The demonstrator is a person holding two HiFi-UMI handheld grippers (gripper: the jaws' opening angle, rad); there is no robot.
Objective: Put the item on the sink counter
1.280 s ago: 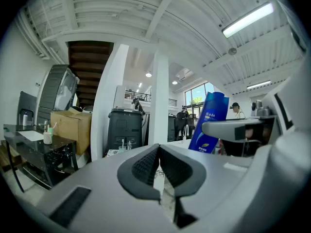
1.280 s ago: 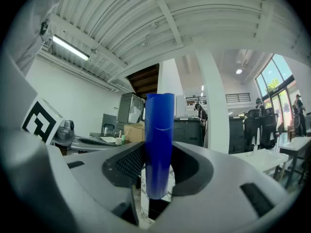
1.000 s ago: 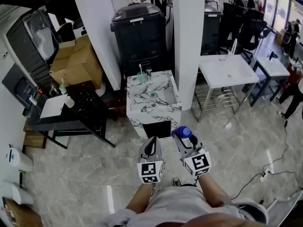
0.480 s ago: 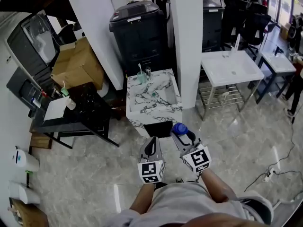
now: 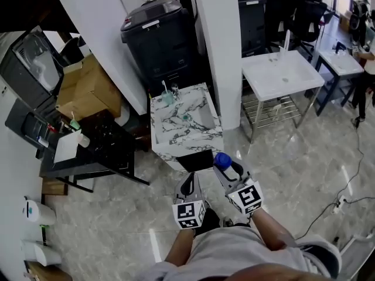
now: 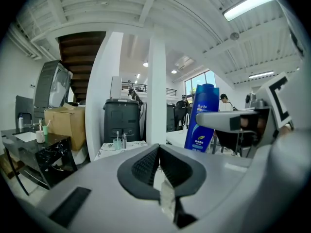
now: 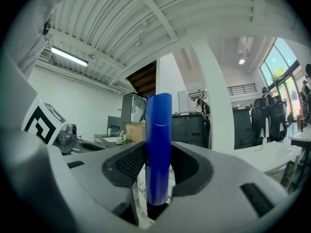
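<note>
Transport step: right gripper (image 5: 225,170) fingers pinch blue bottle (image 7: 159,144); left gripper (image 5: 187,184) fingers pressed together. Next: reach sink surface (image 5: 167,124) at 11 o'clock, set down.

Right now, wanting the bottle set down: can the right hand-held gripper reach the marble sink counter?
Probably, after a step closer: the right hand-held gripper, gripping the blue bottle, faces the marble sink counter with only bare floor between.

The sink counter (image 5: 171,129) stands before a bin (image 5: 157,37), a pillar (image 5: 215,51) at its right and a table (image 5: 96,148) at its left. A cup (image 5: 168,98) sits on its back left corner.
</note>
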